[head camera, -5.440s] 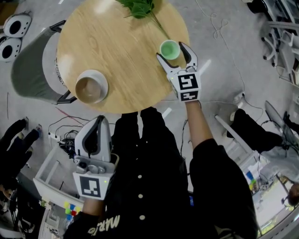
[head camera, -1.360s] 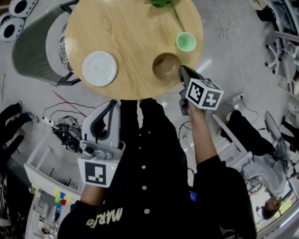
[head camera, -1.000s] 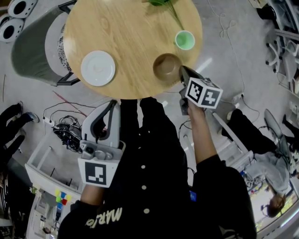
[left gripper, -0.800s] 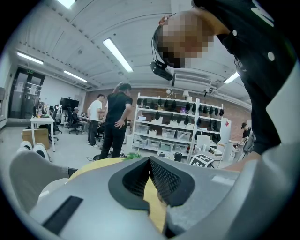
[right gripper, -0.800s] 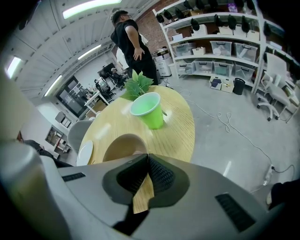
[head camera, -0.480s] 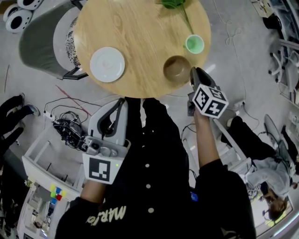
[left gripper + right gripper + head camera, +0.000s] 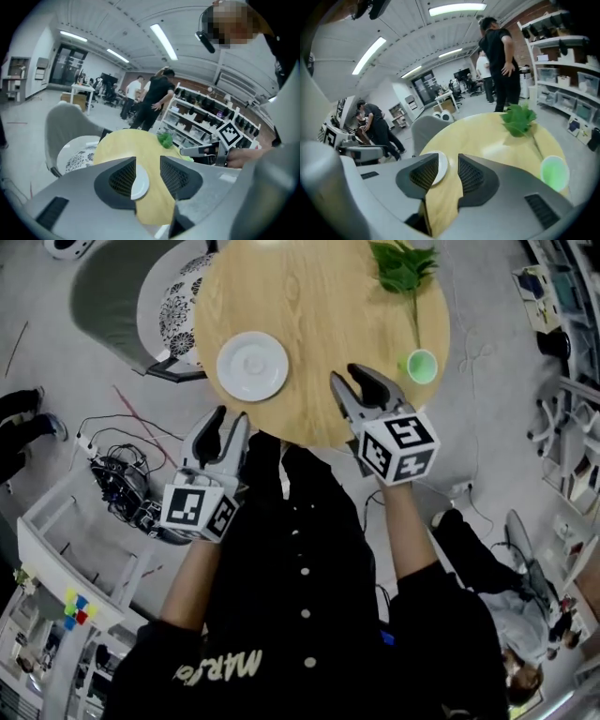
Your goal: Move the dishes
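Note:
On the round wooden table (image 7: 309, 324) lie a white plate (image 7: 252, 365) at the left and a green cup (image 7: 421, 366) at the right. My right gripper (image 7: 361, 385) hovers over the table's near edge between them. Its jaws have just been opening and hold nothing. My left gripper (image 7: 230, 420) is just short of the table's edge, below the plate, and its jaws have also just been opening on nothing. In the left gripper view the plate (image 7: 140, 180) shows beyond the gap of the left gripper (image 7: 147, 176). The right gripper (image 7: 447, 173) also looks toward the plate (image 7: 440, 168). No brown bowl is in sight.
A leafy green sprig (image 7: 403, 266) lies at the table's far right. A grey chair with a patterned cushion (image 7: 141, 296) stands left of the table. Cables (image 7: 122, 484) and a white rack (image 7: 56, 559) are on the floor at the left. People stand beyond the table (image 7: 152, 101).
Both grippers have come up to the table's near edge and opened. The right one has shifted left, away from the spot beside the brown bowl, which no longer shows.

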A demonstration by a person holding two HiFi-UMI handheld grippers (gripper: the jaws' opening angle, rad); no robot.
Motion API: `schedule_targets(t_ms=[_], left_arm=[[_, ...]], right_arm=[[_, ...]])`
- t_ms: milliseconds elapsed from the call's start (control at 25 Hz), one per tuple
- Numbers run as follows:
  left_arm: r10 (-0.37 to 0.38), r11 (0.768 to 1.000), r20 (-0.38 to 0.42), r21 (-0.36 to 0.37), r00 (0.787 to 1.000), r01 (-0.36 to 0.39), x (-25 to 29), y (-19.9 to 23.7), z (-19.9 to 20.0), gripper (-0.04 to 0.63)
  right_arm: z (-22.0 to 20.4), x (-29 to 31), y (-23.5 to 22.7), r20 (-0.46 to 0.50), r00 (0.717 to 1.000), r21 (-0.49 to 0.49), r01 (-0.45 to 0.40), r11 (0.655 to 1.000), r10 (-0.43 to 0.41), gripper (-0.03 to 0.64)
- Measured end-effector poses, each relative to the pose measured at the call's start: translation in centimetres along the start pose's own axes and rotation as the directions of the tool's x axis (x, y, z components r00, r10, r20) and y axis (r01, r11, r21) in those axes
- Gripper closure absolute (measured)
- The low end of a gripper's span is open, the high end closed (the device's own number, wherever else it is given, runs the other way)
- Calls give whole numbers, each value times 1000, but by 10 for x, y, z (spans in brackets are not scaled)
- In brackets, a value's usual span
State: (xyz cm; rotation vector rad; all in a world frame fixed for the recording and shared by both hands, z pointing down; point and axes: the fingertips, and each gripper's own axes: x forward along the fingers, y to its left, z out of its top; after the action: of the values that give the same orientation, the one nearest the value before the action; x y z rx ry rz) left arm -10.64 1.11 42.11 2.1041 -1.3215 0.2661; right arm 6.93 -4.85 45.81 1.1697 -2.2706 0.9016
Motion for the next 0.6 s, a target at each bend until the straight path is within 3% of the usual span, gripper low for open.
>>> schedule_targets(t_ms=[120, 280, 400, 600], left_arm=[[60, 994, -74, -83, 995, -66, 11, 44, -29, 426], [69, 981, -161, -166, 985, -96, 36, 90, -66, 425], [54, 969, -189, -226, 981, -97, 50, 111, -78, 425], [44, 969, -224, -229, 974, -97, 66, 124, -86, 425]], right_arm=[[-2, 41, 28, -67, 995, 25, -68, 997, 69, 476], [-17, 85, 42, -102, 989, 179, -86, 980, 105, 468], [-34, 109, 41, -149, 986, 193, -38, 980, 68, 460], [-51, 136, 33, -206, 979, 152, 22, 988, 10, 459]])
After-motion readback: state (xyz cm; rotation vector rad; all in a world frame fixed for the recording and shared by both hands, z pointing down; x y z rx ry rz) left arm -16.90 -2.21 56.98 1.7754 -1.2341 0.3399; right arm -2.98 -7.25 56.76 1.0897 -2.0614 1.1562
